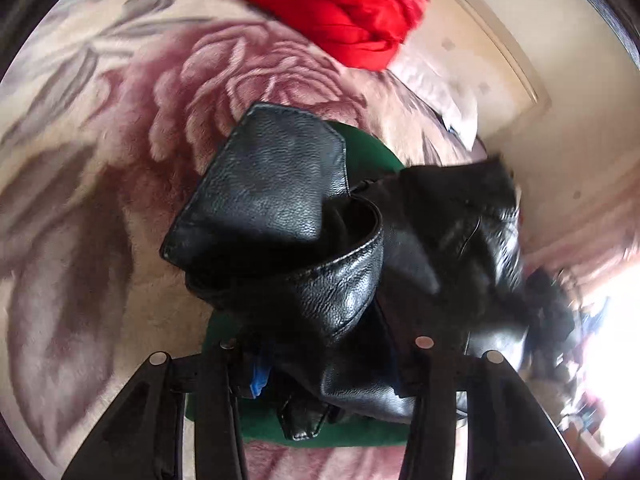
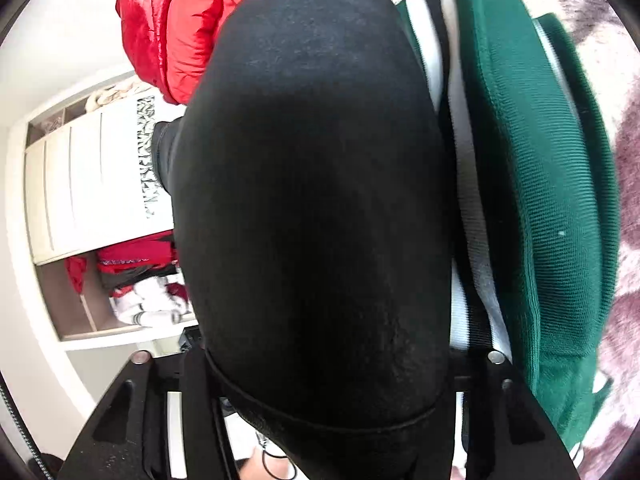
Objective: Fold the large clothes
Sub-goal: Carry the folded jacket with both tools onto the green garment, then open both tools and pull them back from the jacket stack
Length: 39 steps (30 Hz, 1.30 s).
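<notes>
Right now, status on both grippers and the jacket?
Left gripper and right gripper: black leather jacket between fingers, grip unconfirmed. Jacket bunched over green garment. Red garment lies beyond.

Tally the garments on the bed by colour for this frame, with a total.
Black: 1, the leather jacket, lying between the fingers of both grippers
Green: 1, the knit jacket with striped trim, under the leather jacket
Red: 1, the puffy jacket, lying apart on the floral blanket
Total: 3
</notes>
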Motion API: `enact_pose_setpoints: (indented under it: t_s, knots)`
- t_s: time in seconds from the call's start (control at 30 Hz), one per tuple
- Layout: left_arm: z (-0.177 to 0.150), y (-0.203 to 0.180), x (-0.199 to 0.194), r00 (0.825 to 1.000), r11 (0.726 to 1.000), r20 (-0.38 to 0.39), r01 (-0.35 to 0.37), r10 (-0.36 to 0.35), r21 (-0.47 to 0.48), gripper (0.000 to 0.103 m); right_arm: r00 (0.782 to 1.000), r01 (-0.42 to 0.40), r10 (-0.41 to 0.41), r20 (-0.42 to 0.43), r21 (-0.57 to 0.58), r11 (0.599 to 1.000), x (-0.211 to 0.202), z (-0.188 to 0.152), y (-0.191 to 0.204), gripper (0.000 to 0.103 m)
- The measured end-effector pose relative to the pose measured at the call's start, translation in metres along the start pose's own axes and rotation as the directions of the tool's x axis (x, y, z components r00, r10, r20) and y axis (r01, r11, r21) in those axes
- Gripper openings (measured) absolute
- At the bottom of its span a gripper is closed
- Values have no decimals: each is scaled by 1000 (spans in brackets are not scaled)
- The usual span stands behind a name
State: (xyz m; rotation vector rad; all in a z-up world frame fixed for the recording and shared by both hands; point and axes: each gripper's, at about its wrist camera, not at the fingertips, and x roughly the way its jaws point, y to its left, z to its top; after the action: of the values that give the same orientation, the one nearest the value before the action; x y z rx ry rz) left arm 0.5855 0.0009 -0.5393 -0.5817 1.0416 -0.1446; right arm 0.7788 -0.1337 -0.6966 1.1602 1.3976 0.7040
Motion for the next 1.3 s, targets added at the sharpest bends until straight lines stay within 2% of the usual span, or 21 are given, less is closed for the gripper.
enact_pose_setpoints:
  t_s: [0.07, 0.13, 0.2, 0.23, 0.27, 0.3, 0.4, 0.43, 0.47, 0.53, 0.57, 0.63, 0.67, 0.73, 0.8, 0.97, 1.1, 1.13, 1.17, 1.23, 1.3]
  knots:
    - [2, -2, -4, 999, 999, -29, -18, 19, 32, 43, 999, 28, -27, 19, -14, 1000, -4, -2, 5, 63]
    - [6, -5, -8, 997, 998, -60, -41, 43, 49, 45, 992, 120, -117, 56, -40, 992, -13, -11, 18, 69]
    - [4, -10, -11, 993, 993, -65, -94, 99, 74, 58, 972, 214, -209, 109, -46, 976, -20, -25, 31, 80]
    - [3, -13, -18, 987, 985, -61, -140, 147, 95, 72, 956, 267, -257, 140, -54, 962, -22, -36, 37, 82]
    - [-1, -16, -17, 984, 980, -58, -160, 168, 116, 79, 920, 359, -343, 188, -60, 931, -28, -47, 47, 89]
    - [-3, -20, -23, 976, 968, -44, -203, 211, 144, 82, 892, 417, -394, 221, -64, 907, -30, -53, 54, 98]
    - [-10, -35, -41, 948, 923, 9, -311, 317, 228, 89, 736, 648, -595, 322, -80, 758, -34, -87, 82, 99]
    - [-13, -41, -49, 936, 902, 23, -346, 352, 257, 92, 667, 719, -656, 354, -75, 691, -33, -97, 93, 99]
    - [-12, -43, -51, 925, 885, 43, -375, 379, 277, 93, 569, 800, -723, 393, -61, 597, -32, -111, 104, 99]
    - [-18, -53, -65, 898, 845, 81, -436, 433, 310, 97, 409, 896, -791, 454, -35, 443, -25, -142, 122, 99]
    - [-18, -55, -69, 891, 836, 91, -449, 444, 316, 100, 357, 916, -803, 476, -13, 400, -25, -157, 129, 99]
    - [-26, -68, -92, 873, 806, 139, -486, 468, 337, 101, 310, 930, -801, 513, 11, 367, -22, -192, 141, 100]
    - [-27, -71, -98, 871, 801, 151, -490, 468, 343, 101, 274, 939, -800, 533, 31, 342, -22, -208, 152, 100]
    - [-33, -85, -124, 863, 787, 181, -504, 471, 357, 102, 220, 950, -798, 561, 63, 307, -27, -247, 172, 100]
    - [-38, -96, -145, 869, 787, 188, -494, 457, 370, 102, 188, 950, -792, 581, 97, 297, -34, -279, 197, 100]
    - [-63, -126, -211, 895, 810, 177, -446, 410, 381, 102, 96, 961, -781, 617, 146, 234, -49, -359, 261, 100]
    - [-88, -148, -274, 915, 834, 164, -403, 368, 377, 102, 80, 960, -760, 645, 156, 234, -72, -434, 314, 100]
    - [-95, -154, -291, 917, 835, 169, -400, 363, 377, 102, 67, 960, -755, 652, 164, 226, -77, -451, 326, 100]
    - [-102, -160, -304, 917, 834, 170, -398, 360, 383, 102, 63, 959, -753, 655, 169, 228, -83, -470, 337, 100]
    - [-111, -168, -326, 919, 828, 178, -395, 353, 397, 102, 70, 953, -745, 664, 176, 246, -96, -505, 359, 100]
    - [-120, -176, -355, 917, 825, 194, -397, 347, 402, 102, 58, 951, -730, 681, 184, 247, -106, -539, 380, 100]
